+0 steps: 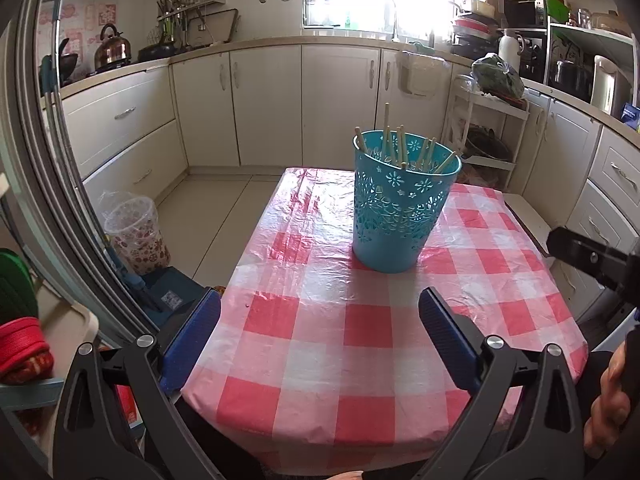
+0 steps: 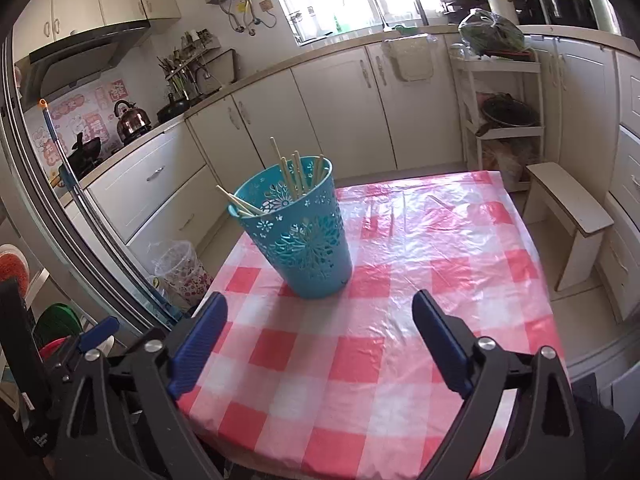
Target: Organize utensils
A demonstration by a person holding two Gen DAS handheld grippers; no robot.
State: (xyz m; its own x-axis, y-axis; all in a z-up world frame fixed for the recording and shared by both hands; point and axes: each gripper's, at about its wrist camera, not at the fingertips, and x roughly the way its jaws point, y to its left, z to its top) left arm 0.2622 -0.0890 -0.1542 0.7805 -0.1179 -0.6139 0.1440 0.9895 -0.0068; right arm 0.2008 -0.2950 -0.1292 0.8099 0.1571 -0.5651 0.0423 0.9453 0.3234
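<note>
A desk [image 1: 360, 340] under a red-and-white checked cloth carries a blue basket [image 1: 402, 216], upright near its middle. Chopsticks [image 1: 394, 144] stand inside it. The left gripper [image 1: 320, 320] and right gripper [image 2: 320, 320] are both spread wide, empty.

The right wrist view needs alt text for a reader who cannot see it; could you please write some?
A turquoise cut-out basket holding wooden chopsticks stands on a table with a pink-and-white checked cloth. The open, empty right tool frames the foreground, kitchen cabinets behind.
</note>
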